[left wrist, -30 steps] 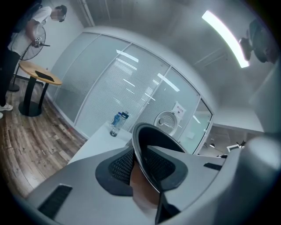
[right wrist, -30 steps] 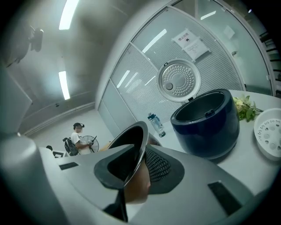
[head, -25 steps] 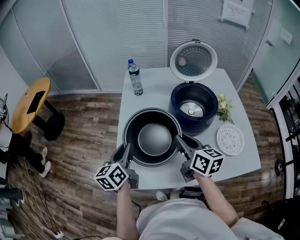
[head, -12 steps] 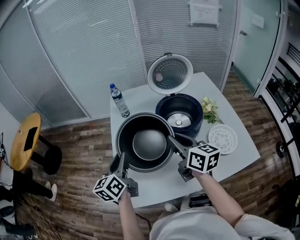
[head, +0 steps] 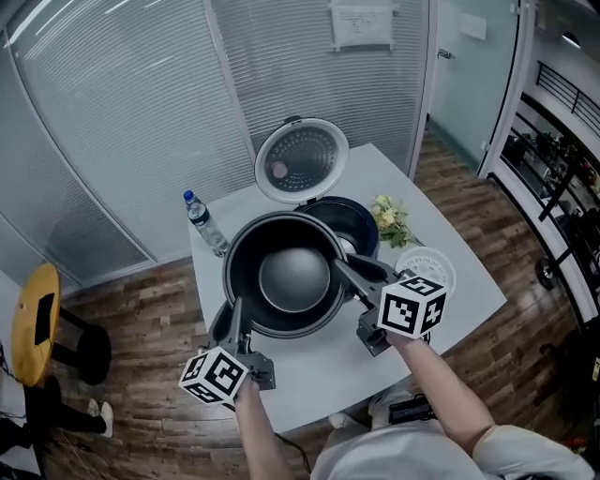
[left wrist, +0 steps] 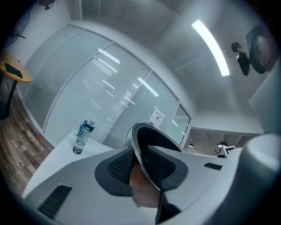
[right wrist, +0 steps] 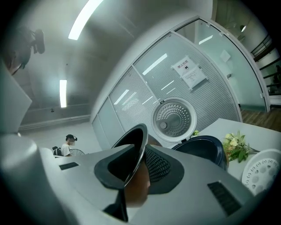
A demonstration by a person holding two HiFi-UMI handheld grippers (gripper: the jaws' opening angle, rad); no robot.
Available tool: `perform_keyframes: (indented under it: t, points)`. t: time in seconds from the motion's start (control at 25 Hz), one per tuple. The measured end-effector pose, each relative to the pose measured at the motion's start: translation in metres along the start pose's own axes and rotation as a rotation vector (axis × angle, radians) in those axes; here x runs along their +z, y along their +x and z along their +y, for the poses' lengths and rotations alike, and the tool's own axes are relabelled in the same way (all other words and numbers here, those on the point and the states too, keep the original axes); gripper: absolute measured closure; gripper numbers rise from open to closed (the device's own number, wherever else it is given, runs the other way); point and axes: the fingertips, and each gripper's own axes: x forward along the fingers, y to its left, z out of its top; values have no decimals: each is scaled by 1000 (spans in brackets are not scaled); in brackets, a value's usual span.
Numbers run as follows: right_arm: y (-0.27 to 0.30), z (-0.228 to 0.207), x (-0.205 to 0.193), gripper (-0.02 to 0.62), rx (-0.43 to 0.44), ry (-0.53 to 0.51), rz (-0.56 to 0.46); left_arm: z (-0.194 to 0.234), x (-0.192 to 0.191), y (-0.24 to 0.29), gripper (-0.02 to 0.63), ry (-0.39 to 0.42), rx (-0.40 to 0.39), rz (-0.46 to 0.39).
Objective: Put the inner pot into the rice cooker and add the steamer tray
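The inner pot point(head: 281, 277) has come up off the tabletop point(head: 314, 377) toward the rice cooker point(head: 362, 217) and hangs over its near-left rim. My left gripper point(head: 231, 321) and right gripper point(head: 360, 272) hold opposite rim points, fingers point(left wrist: 117, 169) narrow on thin metal. Risk: the rim slips, or the base clips the cooker wall if lowered off-centre. The raised lid point(head: 302, 159) stands behind. The water bottle point(head: 201, 222) by the left edge, and the flowers point(head: 389, 220) and steamer tray point(head: 431, 263) by the right edge, are out of the path.

Office-type interior. We note slatted glass partition walls point(head: 122, 122), a printed notice point(head: 361, 25) fixed to a panel, wood-pattern flooring point(head: 141, 384), a plain white desk point(head: 450, 291), a round yellow side table point(head: 33, 323), ceiling strip lights point(left wrist: 210, 41) and, in the background, a person point(right wrist: 68, 147) in an open grey room.
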Motion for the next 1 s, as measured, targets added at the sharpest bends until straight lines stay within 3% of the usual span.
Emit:
perform_keyframes:
  t: [1.0]
  points:
    - [10,-132,63,512,-89,80,-79,-45,-11,161,506,64,-89,105]
